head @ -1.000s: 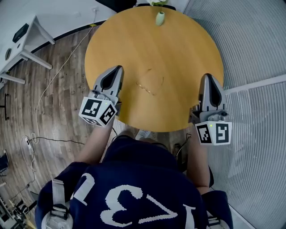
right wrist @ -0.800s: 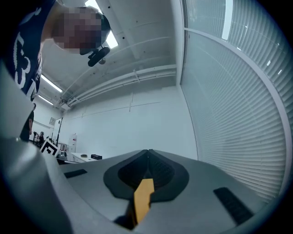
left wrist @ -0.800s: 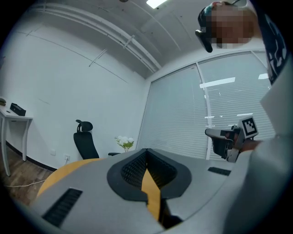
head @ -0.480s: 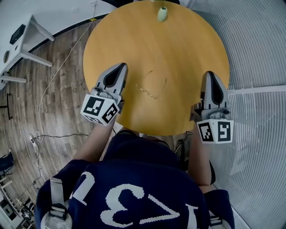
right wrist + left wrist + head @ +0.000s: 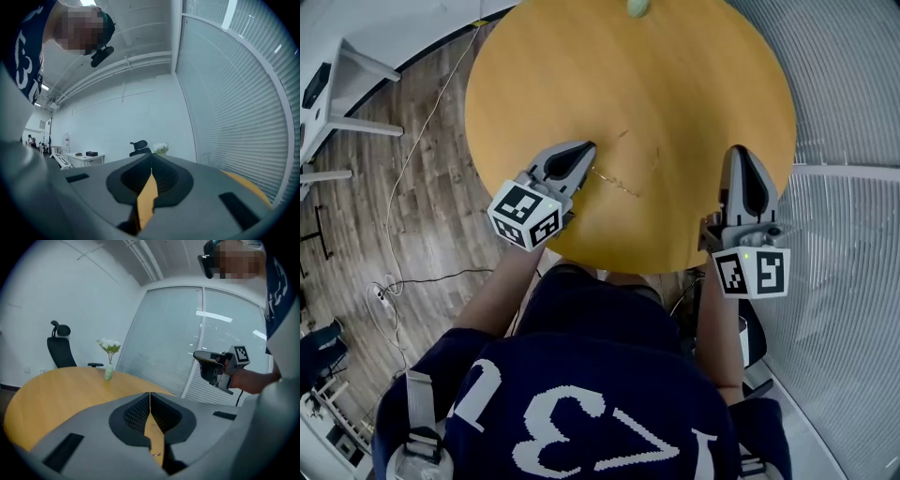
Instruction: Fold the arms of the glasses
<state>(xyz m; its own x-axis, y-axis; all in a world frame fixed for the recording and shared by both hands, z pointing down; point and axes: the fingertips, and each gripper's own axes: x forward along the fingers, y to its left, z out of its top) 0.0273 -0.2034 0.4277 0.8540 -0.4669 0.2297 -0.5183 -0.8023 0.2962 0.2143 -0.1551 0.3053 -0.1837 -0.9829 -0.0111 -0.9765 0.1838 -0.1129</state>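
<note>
Thin gold wire glasses (image 5: 623,178) lie on the round wooden table (image 5: 694,84) with both arms spread open, pointing away from me. My left gripper (image 5: 587,149) is shut and empty, its tip just left of the glasses' left end, very near the frame; contact cannot be told. My right gripper (image 5: 739,156) is also shut and empty, hovering over the table's right part, well apart from the glasses. In the left gripper view the jaws (image 5: 150,395) meet in a thin line and the right gripper (image 5: 216,368) shows beyond them. The right gripper view shows its closed jaws (image 5: 151,161) pointing level across the room.
A small green vase (image 5: 636,6) with white flowers (image 5: 108,346) stands at the table's far edge, an office chair (image 5: 60,348) behind it. A glass wall with blinds (image 5: 848,244) runs along the right. A white desk (image 5: 342,66) and a cable (image 5: 403,178) are at the left.
My left gripper has dropped and swung right, from the table's left edge to beside the glasses. The right gripper sank a little and stays near the right edge. Both stay shut.
</note>
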